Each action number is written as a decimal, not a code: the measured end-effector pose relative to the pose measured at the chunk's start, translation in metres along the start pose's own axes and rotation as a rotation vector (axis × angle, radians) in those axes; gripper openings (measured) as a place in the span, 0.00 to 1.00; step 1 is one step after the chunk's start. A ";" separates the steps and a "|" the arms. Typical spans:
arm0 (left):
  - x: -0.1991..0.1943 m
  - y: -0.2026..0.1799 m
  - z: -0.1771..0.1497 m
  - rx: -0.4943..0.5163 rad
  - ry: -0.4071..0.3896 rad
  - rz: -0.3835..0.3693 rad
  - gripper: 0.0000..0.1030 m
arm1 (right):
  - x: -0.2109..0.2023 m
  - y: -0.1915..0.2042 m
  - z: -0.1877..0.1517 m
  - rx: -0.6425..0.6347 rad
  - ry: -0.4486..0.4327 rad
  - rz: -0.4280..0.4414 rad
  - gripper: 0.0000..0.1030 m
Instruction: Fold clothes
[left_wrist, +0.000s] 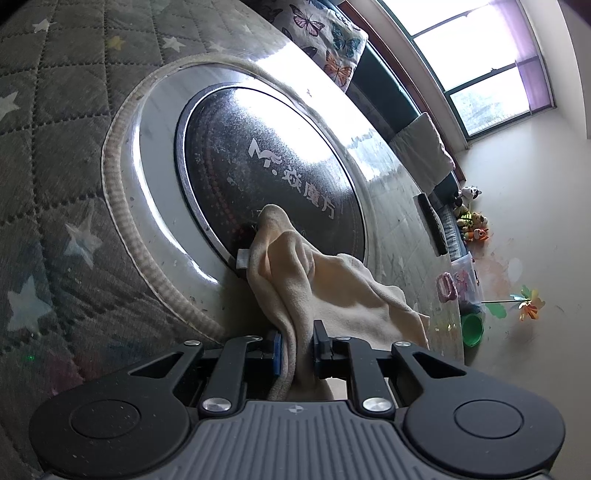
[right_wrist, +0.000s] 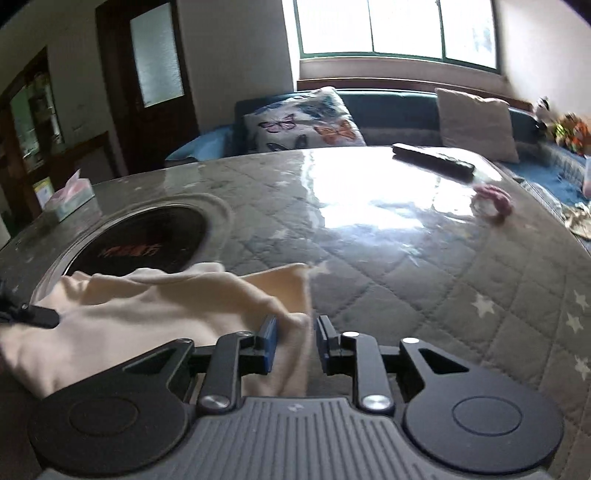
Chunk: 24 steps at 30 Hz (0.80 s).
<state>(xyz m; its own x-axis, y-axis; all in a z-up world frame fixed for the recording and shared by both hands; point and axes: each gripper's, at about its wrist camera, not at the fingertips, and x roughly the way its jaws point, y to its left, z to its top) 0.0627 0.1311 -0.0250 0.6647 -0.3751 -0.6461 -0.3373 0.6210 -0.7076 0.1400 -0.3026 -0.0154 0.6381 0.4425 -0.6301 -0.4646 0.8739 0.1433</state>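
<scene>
- Left wrist view: our left gripper (left_wrist: 297, 349) pinches the cream garment (left_wrist: 325, 291), jaws nearly closed on a bunched fold.
- Our right gripper (right_wrist: 295, 345) clamps the garment's other edge (right_wrist: 155, 310), jaws narrowly parted, above the quilted table (right_wrist: 424, 266).

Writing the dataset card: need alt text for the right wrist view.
The right tongs grip a bunched edge of a cream garment lying on a quilted, star-patterned table cover. The cloth reaches the round black cooktop at left; a remote and pink ring lie beyond, before a sofa under a window.
</scene>
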 end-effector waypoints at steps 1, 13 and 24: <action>0.000 0.000 0.000 0.001 0.000 -0.001 0.16 | 0.001 -0.002 -0.001 0.013 0.005 0.010 0.25; -0.001 -0.007 0.000 0.034 -0.014 0.017 0.16 | 0.006 0.001 -0.006 0.096 -0.014 0.072 0.08; 0.006 -0.069 0.006 0.181 -0.021 -0.022 0.14 | -0.038 -0.001 0.010 0.093 -0.127 0.044 0.07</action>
<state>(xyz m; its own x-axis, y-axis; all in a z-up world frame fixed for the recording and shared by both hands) 0.0940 0.0899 0.0218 0.6853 -0.3769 -0.6232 -0.1980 0.7270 -0.6574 0.1224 -0.3187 0.0163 0.6933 0.4976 -0.5212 -0.4388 0.8653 0.2425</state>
